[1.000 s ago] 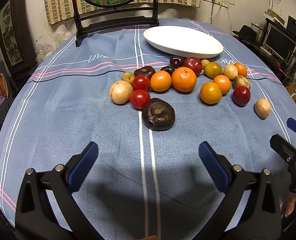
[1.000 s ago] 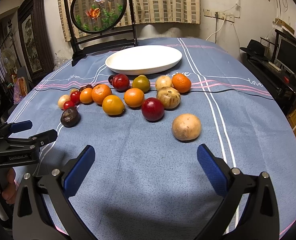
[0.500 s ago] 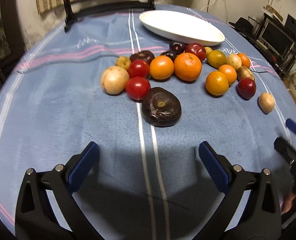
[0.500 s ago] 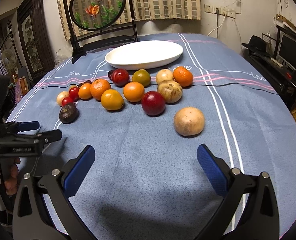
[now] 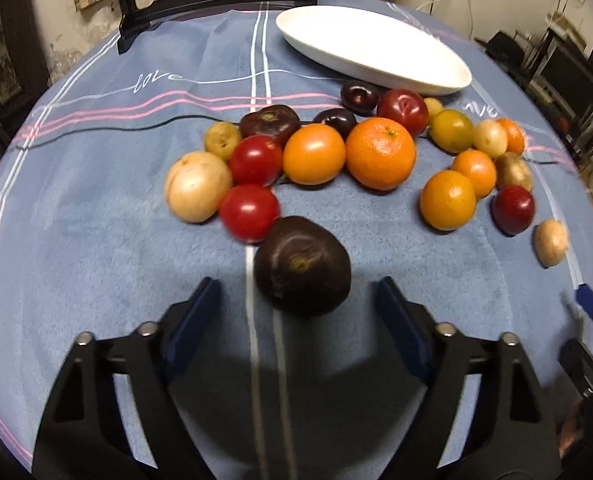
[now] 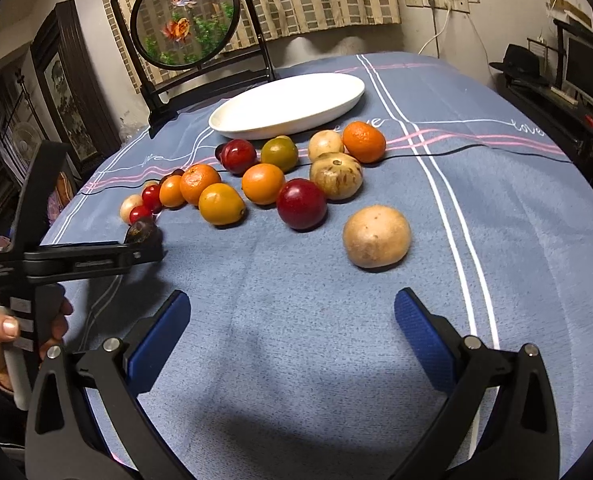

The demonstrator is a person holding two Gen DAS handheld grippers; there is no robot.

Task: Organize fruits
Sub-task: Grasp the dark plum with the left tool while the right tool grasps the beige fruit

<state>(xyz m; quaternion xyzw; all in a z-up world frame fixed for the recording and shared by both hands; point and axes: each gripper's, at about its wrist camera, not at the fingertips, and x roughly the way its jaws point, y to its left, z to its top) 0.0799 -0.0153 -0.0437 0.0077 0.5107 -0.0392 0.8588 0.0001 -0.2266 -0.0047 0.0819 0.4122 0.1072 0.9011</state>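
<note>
The left gripper (image 5: 296, 300), wide open, has slid forward so the dark purple fruit (image 5: 302, 265) now sits almost between its blue pads, so it looks ready to be picked first. Just behind that fruit a red tomato (image 5: 249, 211) touches it and could get bumped. The white plate (image 5: 370, 49) waits empty far behind the pile, and the right gripper (image 6: 292, 320) hangs open over bare cloth.

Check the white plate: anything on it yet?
Empty. The white plate shows only bare surface in both views; all the fruit lies on the tablecloth beside it.
</note>
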